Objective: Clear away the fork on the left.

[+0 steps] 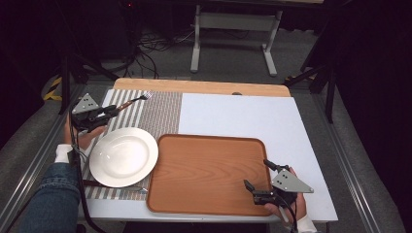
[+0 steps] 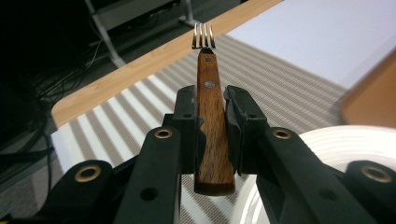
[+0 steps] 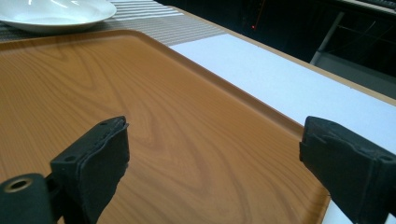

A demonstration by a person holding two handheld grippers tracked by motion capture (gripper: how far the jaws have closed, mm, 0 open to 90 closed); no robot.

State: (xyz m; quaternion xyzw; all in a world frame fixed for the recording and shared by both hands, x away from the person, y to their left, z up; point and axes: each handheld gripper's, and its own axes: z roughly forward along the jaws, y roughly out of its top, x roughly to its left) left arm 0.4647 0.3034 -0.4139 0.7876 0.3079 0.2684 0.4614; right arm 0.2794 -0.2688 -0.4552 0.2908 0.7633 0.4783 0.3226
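Left gripper view: left gripper [image 2: 212, 116] clamps the fork [image 2: 211, 121] beside the plate [image 1: 124, 156], lifted but unplaced; right gripper [image 1: 265, 179] gapes wide over the tray [image 1: 204, 170].

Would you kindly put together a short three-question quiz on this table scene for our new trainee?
1. True or false: the left gripper is shut on the fork.
2. What lies under the white plate? A) the wooden tray B) the striped placemat C) bare floor
3. Fill in: the right gripper hovers with its jaws ____ over a corner of the wooden tray.

Key: 1 true; 2 B, the striped placemat; 3 open, with nothing between them.
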